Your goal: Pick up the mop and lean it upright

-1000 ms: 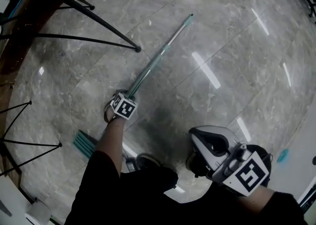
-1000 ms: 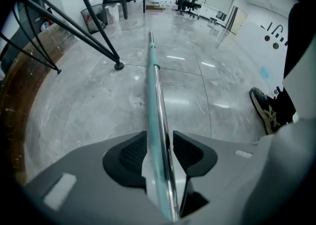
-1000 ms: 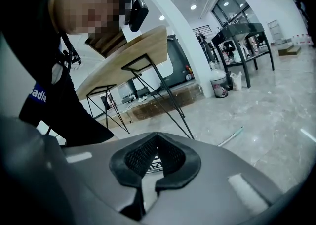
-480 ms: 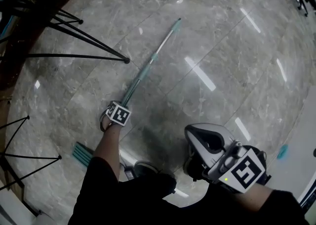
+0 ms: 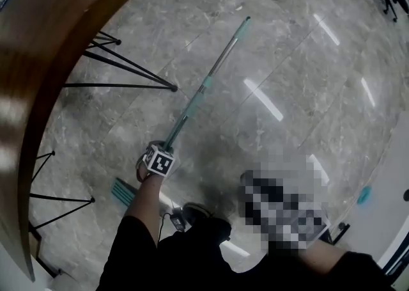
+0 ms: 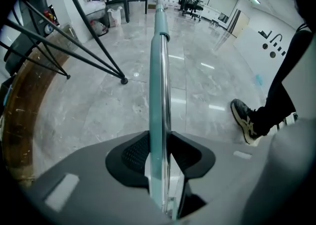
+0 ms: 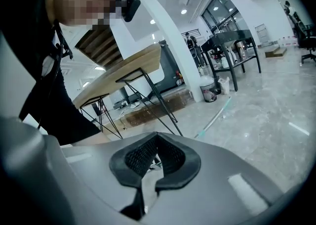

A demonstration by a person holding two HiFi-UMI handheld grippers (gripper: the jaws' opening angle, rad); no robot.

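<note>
My left claw (image 6: 159, 142), jaws just tightened, clamps the mop handle (image 6: 159, 66) toward twelve o'clock; right claw (image 7: 157, 140) pressed together, empty. The bin (image 7: 209, 92) at one o'clock: contents unclear.

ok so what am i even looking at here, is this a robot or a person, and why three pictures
A person, not a robot, holds a claw in each hand. The head view is a camera on their head looking down at the marble floor; the other two cameras ride on the claws. The left claw has just been closing and grips the mop handle, with the teal mop head near the person's arm. The right claw holds nothing. A wooden table stands at the left.
</note>
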